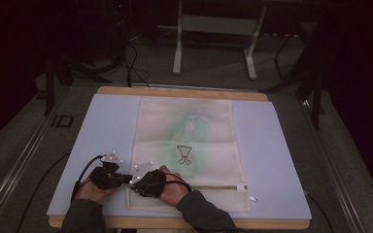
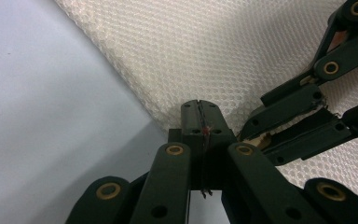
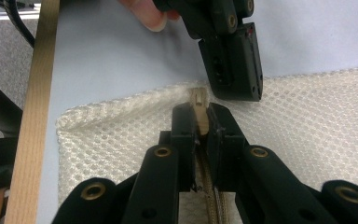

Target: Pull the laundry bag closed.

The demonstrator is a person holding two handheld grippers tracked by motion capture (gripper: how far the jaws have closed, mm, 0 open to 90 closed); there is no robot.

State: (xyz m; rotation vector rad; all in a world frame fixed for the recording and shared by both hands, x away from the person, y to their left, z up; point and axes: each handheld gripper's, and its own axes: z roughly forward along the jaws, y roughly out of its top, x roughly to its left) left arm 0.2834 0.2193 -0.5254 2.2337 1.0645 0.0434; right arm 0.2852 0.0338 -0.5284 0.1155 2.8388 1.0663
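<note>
One cream mesh laundry bag [image 1: 187,145] is laid flat on the pale blue mat [image 1: 102,126] of the wooden table [image 1: 184,91], its zippered end nearest the person. The zipper's start is being worked at the bag's near-left corner, where both hands are brought close together. The left gripper [image 2: 199,108] is clenched on the edge of the mesh [image 2: 223,51], so the fabric is pinned. The right gripper [image 3: 200,112] is clamped on the small tan zipper pull [image 3: 198,99], with the zipper track [image 3: 212,196] running back between its jaws. The step in hand is judged to be the opening or closing of the zipper (which of the two cannot be told). A steady draw of the pull along the track is called for next, with the corner kept taut. Counted: one bag, one zipper, two grippers, two hands.
</note>
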